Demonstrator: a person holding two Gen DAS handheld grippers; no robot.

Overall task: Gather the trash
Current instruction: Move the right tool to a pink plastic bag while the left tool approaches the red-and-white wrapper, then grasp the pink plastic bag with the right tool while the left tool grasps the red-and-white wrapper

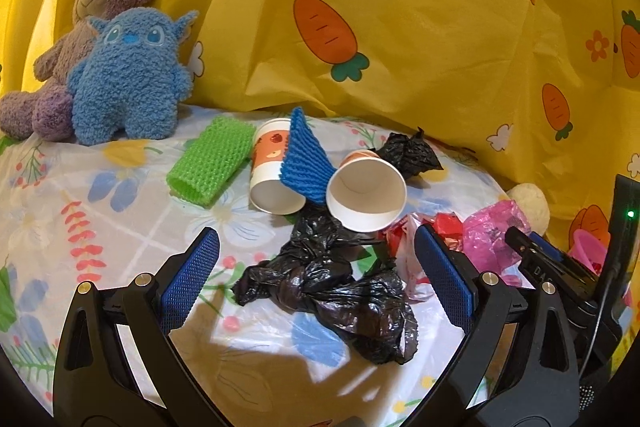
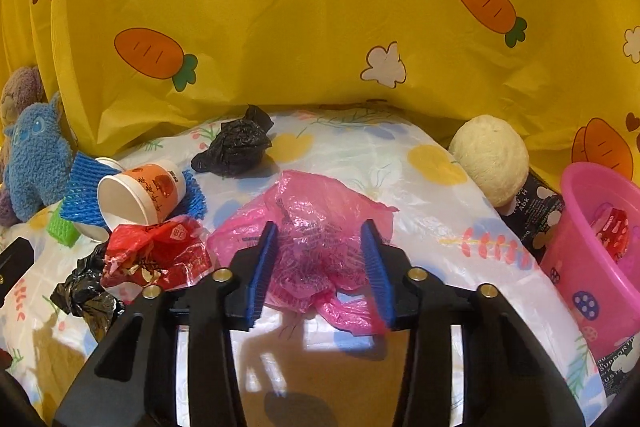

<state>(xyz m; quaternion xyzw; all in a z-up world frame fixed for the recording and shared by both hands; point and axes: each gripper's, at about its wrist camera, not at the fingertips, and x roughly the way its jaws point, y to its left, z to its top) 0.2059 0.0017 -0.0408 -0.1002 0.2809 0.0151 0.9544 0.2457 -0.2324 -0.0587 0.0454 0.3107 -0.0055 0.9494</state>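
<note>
The right gripper [image 2: 320,239] tilts downward, its jaws narrowed around the crumpled pink bag [image 2: 308,223], pads at its sides; whether they press it I cannot tell. The left gripper [image 1: 316,255] stands wide above a black bag [image 1: 344,291]. At ten o'clock from the pink bag lies a red wrapper [image 2: 156,255] with unreadable print, at three o'clock a pink bin [image 2: 596,255].
</note>
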